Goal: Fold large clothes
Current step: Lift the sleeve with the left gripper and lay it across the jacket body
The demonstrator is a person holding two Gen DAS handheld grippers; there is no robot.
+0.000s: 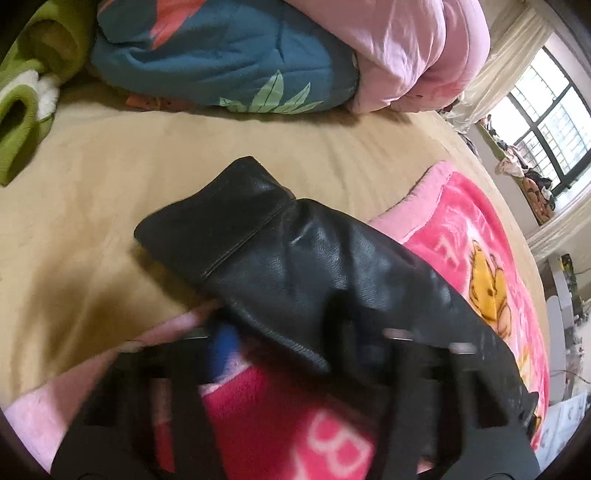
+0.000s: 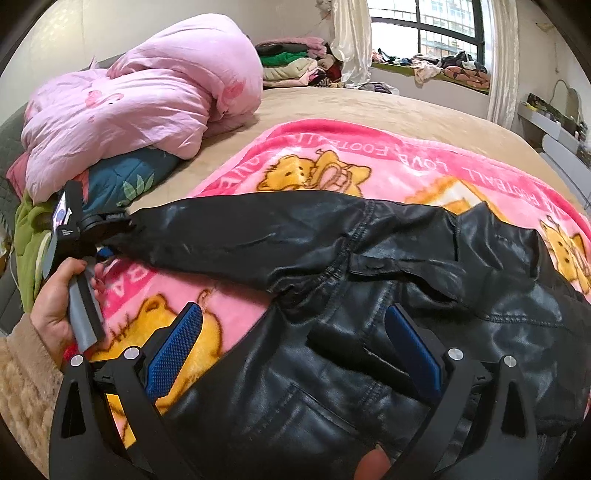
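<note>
Black leather jacket (image 2: pixel 369 314) lying spread on a pink cartoon blanket (image 2: pixel 332 155) on a bed, one sleeve (image 1: pixel 280 251) reaching out to the left gripper (image 1: pixel 284 343).

In the left wrist view the left gripper's jaws are standing narrow around the sleeve's lower edge, but blur is hiding whether the pads are pressing on it, so I cannot tell if it is gripped. The right gripper (image 2: pixel 295 347) is hovering with jaws wide apart over the jacket's body, its blue pads (image 2: pixel 173 350) clear of the leather. A hand (image 2: pixel 55 299) is holding the left gripper's handle at the blanket's edge. The blanket is lying on a tan bed sheet (image 1: pixel 110 166); a pink quilt (image 2: pixel 140 96) is sitting on a teal quilt (image 1: pixel 229 55) beside a green blanket (image 1: pixel 22 110). Folded clothes (image 2: pixel 291 62) are piled near a curtained window (image 2: pixel 424 26).
</note>
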